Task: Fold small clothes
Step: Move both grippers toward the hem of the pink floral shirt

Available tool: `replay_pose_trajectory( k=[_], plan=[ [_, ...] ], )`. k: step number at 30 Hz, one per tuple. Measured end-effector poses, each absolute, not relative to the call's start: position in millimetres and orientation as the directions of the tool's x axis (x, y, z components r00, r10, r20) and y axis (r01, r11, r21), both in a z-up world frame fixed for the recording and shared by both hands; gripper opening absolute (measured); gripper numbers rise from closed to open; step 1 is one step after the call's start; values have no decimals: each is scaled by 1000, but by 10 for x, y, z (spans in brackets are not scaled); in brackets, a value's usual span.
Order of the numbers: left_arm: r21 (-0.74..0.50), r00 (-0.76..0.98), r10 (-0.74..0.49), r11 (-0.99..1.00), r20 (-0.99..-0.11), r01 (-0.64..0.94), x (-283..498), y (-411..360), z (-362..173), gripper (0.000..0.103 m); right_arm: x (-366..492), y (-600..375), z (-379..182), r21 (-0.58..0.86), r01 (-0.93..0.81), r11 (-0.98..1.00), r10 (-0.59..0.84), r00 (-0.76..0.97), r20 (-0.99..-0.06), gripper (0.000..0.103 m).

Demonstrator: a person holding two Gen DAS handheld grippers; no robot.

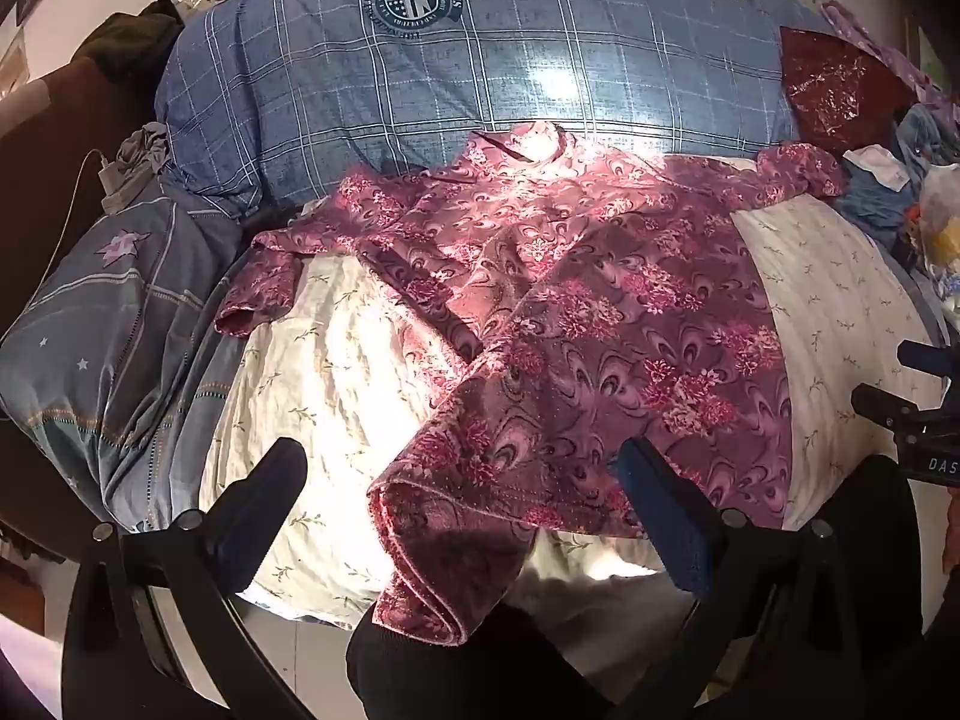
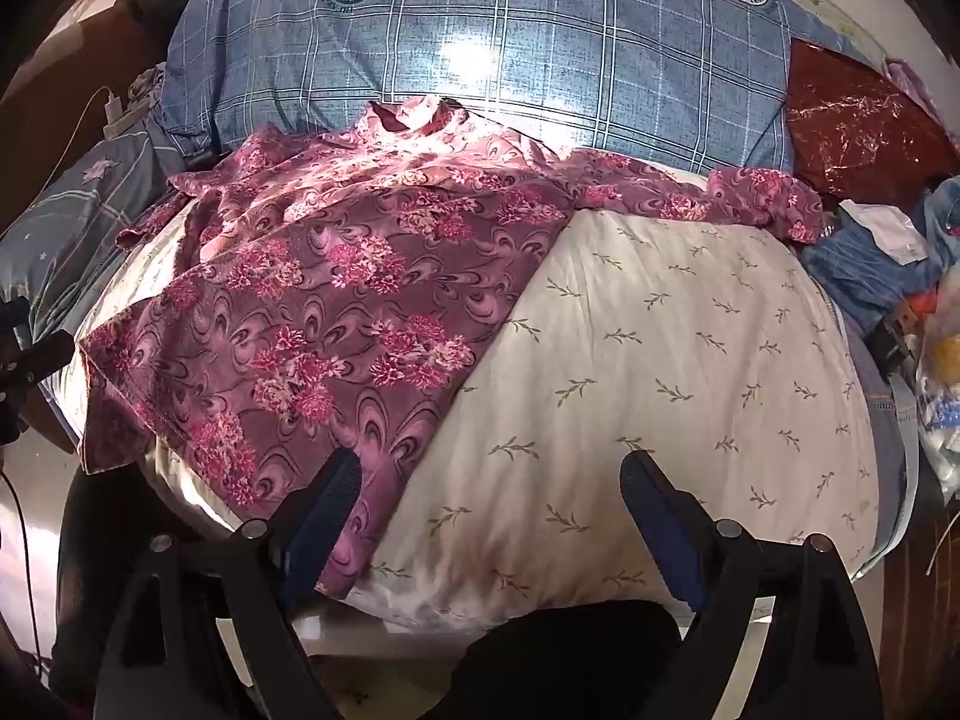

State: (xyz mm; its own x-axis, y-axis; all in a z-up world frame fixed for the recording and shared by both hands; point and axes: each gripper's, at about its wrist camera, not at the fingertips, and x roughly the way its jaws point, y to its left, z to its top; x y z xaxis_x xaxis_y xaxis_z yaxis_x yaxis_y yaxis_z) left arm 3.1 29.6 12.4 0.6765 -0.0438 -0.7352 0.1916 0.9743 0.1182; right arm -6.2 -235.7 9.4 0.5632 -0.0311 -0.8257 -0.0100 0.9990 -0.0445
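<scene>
A purple-pink floral shirt point(image 1: 576, 312) lies spread on a white leaf-print pillow point(image 1: 324, 372), collar toward the far side, sleeves out to both sides. Its near left hem corner is folded over and hangs off the pillow's front edge. My left gripper point(image 1: 462, 474) is open, its fingers either side of that hem corner, holding nothing. In the right wrist view the shirt point(image 2: 312, 312) covers the left half of the pillow point(image 2: 660, 360). My right gripper point(image 2: 489, 480) is open and empty, its left finger point(image 2: 330, 498) over the shirt's lower right hem.
A large blue checked pillow point(image 1: 480, 60) lies behind the shirt. A grey-blue star-print quilt point(image 1: 102, 330) is bunched at the left. A dark red shiny bag point(image 1: 834, 84) and a pile of clothes and bags point(image 2: 900, 264) sit at the right. The right gripper's body point(image 1: 918, 414) shows at the right edge.
</scene>
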Motion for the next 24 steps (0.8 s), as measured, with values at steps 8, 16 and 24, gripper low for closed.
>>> replay_pose_trajectory(
  k=[8,16,24],
  plan=[
    [92,647,-67,974,-759,209,111,231,67,103,-2,-2393,66,-23,5,1000,-22,556,-831,90],
    [99,638,-56,974,-768,204,145,207,34,103,64,-2411,0,15,18,1000,3,540,-842,90],
    [83,627,-47,981,-777,175,190,321,21,103,55,-2460,-11,32,35,999,7,549,-836,90]
  ],
)
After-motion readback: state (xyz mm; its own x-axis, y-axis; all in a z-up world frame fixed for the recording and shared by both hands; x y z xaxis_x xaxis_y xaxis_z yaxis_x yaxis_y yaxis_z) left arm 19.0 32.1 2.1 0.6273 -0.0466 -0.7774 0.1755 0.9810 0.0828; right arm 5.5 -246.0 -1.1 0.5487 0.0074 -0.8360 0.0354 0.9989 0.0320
